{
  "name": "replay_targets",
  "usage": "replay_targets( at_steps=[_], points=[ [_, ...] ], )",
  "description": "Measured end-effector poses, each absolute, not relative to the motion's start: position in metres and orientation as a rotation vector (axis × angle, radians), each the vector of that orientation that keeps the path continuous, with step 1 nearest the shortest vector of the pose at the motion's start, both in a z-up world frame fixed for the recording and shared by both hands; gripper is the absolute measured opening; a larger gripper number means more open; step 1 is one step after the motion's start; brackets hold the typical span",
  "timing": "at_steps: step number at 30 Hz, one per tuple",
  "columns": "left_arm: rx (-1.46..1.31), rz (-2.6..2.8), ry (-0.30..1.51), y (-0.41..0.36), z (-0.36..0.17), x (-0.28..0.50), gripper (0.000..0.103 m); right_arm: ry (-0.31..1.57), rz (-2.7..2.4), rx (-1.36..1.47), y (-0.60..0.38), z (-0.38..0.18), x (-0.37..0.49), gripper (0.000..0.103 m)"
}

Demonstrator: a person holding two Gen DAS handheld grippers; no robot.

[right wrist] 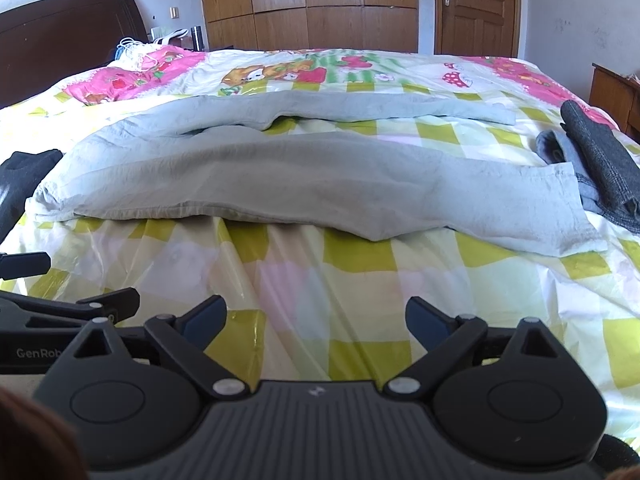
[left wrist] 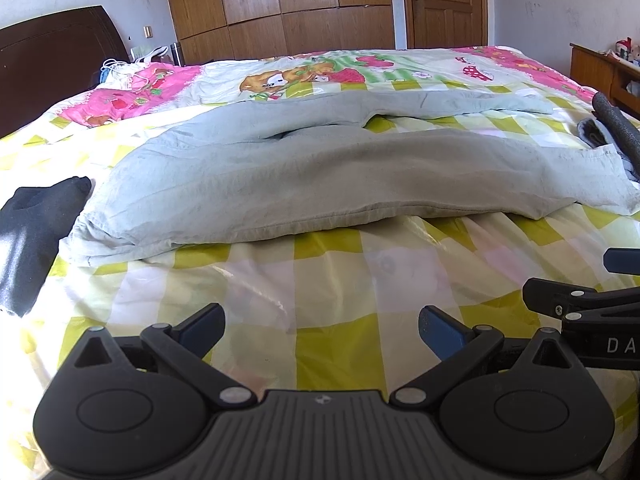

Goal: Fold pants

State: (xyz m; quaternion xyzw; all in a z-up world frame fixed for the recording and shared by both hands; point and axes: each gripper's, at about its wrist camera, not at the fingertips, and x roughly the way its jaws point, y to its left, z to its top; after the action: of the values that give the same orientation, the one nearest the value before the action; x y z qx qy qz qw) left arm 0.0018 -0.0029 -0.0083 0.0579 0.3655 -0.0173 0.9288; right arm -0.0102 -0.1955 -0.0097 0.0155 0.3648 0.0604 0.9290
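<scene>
A pair of light grey pants (left wrist: pixel 320 168) lies spread sideways across the middle of the bed (left wrist: pixel 332 280), waistband end bunched at the left, legs running off to the right. The near leg lies flat along the checked cover; the far leg (right wrist: pixel 392 110) splits away behind it, leaving a gap of cover between the two.

The left gripper (left wrist: pixel 322 330) hovers over bare cover on the near side of the pants, fingers spread wide with nothing between them. The right gripper (right wrist: pixel 316 320) sits just to its right, equally wide apart and empty, also short of the cloth. Neither touches the pants.

A dark garment (left wrist: pixel 32 232) lies at the left, close by the waistband end. At the right, a pile of dark grey clothes (right wrist: pixel 600 168) rests at the cuff of the near leg, possibly overlapping it, though the edge is hard to read. A wooden wardrobe (left wrist: pixel 280 4) and door (right wrist: pixel 476 4) stand beyond the bed.
</scene>
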Motion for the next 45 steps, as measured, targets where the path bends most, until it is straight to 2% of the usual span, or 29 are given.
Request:
replay_targets(
  at_steps=[18,45],
  points=[
    [0.090,-0.106,0.723,-0.008,-0.006,0.006,0.103,0.735,0.082,-0.023,-0.195,0.002,-0.013,0.095],
    [0.110,-0.070,0.710,-0.011,-0.008,0.006,0.103,0.724,0.100,0.053,-0.200,-0.001,-0.011,0.095]
  ],
)
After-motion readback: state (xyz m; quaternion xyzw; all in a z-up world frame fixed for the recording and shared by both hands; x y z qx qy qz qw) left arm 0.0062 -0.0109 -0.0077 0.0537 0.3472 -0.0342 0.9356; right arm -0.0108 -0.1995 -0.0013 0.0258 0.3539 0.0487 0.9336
